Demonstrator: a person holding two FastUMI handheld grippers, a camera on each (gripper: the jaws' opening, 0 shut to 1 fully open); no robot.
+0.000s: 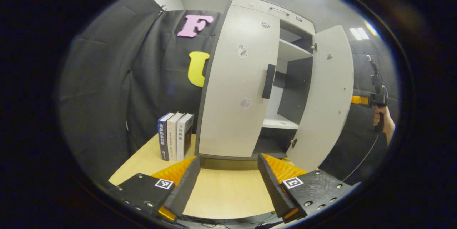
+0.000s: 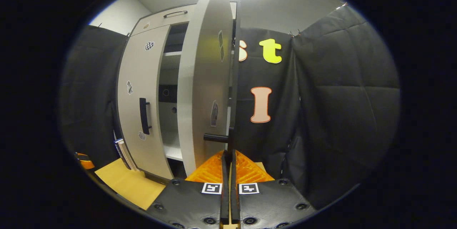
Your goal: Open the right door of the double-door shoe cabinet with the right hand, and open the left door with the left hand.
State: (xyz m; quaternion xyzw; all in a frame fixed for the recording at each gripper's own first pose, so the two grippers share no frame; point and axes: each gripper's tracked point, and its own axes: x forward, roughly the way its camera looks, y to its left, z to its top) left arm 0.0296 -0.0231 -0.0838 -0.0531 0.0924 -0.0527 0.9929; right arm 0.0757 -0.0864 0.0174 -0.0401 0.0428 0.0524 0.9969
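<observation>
Black textured gripper (image 1: 228, 172) housings with silver screws, square black-and-white tags, orange ribbed panels beside the fingers (image 1: 184, 186)

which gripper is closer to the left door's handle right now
Left. The left gripper sits open in front of the cabinet, facing the left door's handle with a gap between them. The right gripper is shut on the right door's handle, out at the swung-open right door.

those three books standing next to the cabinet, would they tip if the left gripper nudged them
Probably. The books stand upright on narrow bottom edges on the table, with no bookend visible, so a sideways push could topple them. They lean together, so they would likely fall as a group. They look stiff, not floppy.
</observation>
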